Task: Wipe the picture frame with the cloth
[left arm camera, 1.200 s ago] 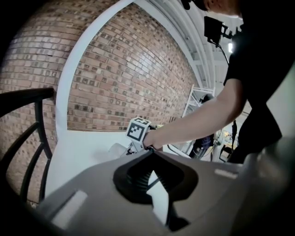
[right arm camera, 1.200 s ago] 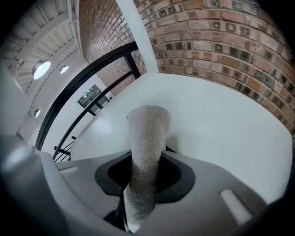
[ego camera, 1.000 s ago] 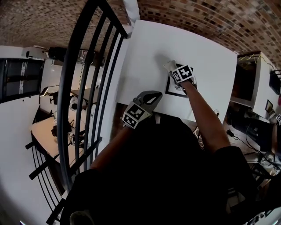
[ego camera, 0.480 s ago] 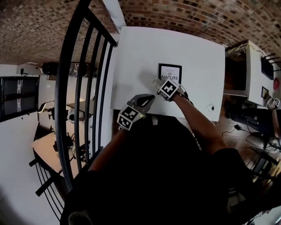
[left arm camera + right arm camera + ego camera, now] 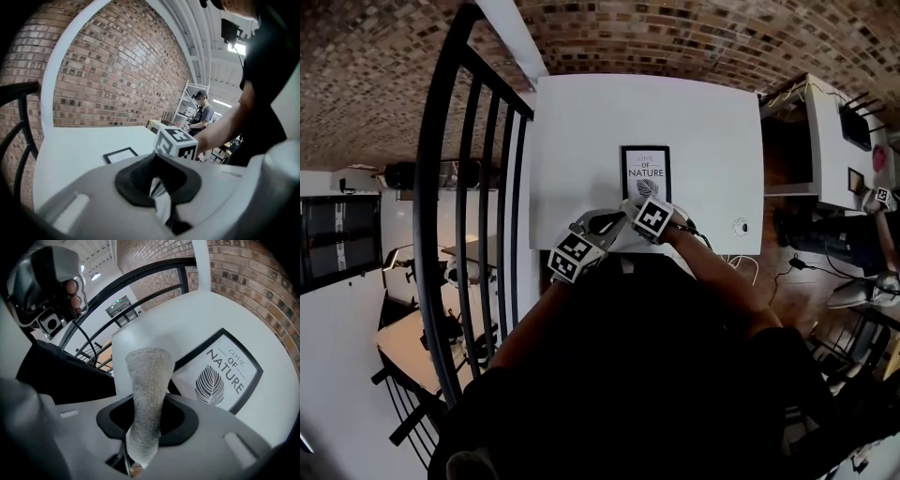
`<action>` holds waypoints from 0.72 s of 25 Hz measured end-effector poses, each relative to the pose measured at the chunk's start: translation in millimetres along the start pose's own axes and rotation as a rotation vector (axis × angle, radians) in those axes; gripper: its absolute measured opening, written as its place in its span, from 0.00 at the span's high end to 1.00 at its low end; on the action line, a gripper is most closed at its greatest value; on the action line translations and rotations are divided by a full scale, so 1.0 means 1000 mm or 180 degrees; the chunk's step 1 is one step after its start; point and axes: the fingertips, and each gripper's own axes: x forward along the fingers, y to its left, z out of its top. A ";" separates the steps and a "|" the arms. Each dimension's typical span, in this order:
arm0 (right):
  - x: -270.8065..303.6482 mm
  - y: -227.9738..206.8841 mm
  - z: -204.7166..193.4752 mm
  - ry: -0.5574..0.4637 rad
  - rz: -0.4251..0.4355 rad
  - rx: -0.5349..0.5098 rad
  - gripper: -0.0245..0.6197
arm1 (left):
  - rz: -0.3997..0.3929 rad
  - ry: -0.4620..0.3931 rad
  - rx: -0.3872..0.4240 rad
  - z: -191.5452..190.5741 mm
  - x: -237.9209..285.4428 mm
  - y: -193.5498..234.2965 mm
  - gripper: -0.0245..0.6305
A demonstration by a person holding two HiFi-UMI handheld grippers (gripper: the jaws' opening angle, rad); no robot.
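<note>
1. Brickwork surrounds a white panel, and a black railing runs down the left of the head view. We see a small round fitting on the panel, to the right of the grippers.
2. Our own dark torso and arms fill the lower half of the head view. There the right gripper covers the bottom edge of the picture frame, which sits on the white panel and reads "NATURE".
3. Only the left gripper view shows a second person standing by shelving in the background. It also shows the frame lying low and small, beyond the right gripper's marker cube.
4. Only the right gripper view gives us the frame up close, with its leaf drawing and black border. The left gripper shows at the upper left of that view, with fingers wrapped round it.
5. The right gripper is clamped on the cloth, a pale, grainy strip that stands up from the jaws. The cloth crosses in front of the frame's near corner. We cannot tell whether it touches the frame.
6. The left gripper has its jaws drawn together, with only a thin pale sliver between them, and we see nothing held there. In the head view it hangs just beside the right gripper, below and left of the frame, pointing toward the panel.
</note>
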 end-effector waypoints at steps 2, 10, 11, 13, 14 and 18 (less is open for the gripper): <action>-0.008 -0.004 -0.007 -0.0210 -0.0017 0.0152 0.78 | -0.0040 0.0016 0.0024 0.002 0.006 -0.002 0.96; -0.117 -0.027 0.004 -0.1854 -0.0411 0.0315 0.78 | -0.0233 0.0096 0.0120 0.018 0.025 -0.018 0.96; -0.138 -0.026 0.009 -0.2087 -0.0477 0.0288 0.78 | -0.0236 0.0060 0.0154 0.022 0.028 -0.019 0.96; -0.176 -0.026 0.016 -0.2484 -0.0634 0.0272 0.78 | -0.0267 -0.0013 0.0189 0.034 0.031 -0.022 0.96; -0.192 -0.026 0.018 -0.2641 -0.0690 0.0281 0.78 | -0.0273 -0.0066 0.0215 0.041 0.032 -0.024 0.96; -0.246 -0.009 0.023 -0.3079 -0.0767 0.0245 0.78 | -0.0247 -0.0338 0.0325 0.070 0.026 -0.031 0.96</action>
